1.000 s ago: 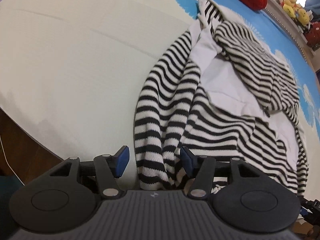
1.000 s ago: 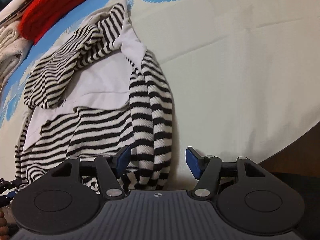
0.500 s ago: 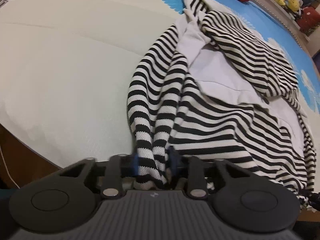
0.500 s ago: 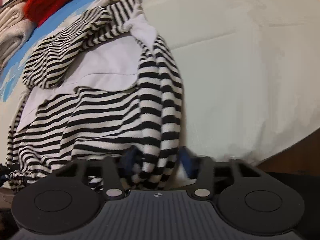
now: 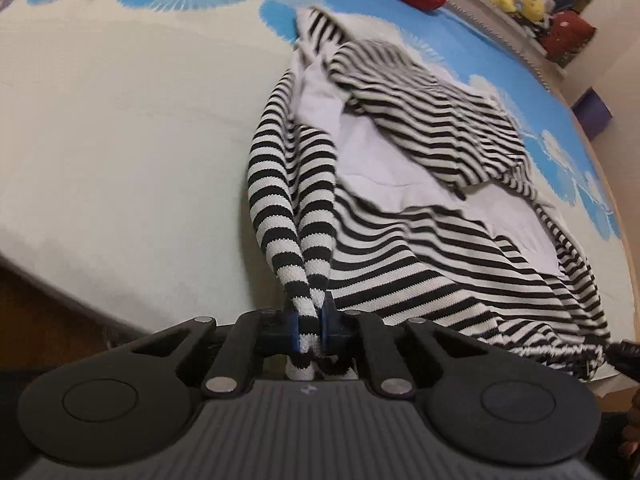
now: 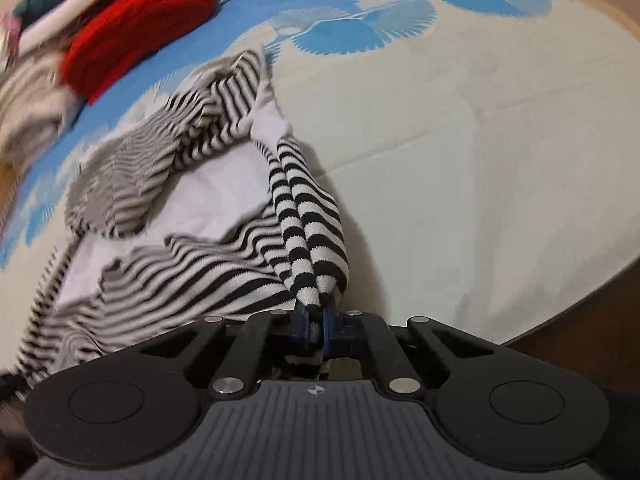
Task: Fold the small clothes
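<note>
Blue pads of the left gripper (image 5: 310,330) have just closed on one bunched near corner of the striped garment (image 5: 420,208), the right gripper (image 6: 316,330) likewise on the other. Pinching both corners probably readies the hem for lifting and folding away across the cream bedspread (image 5: 120,140), where the garment lies crumpled.

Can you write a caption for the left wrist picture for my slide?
Left gripper pinches a bunched edge of the black-and-white striped top, pulling it up off the blue-and-cream bed sheet.
</note>
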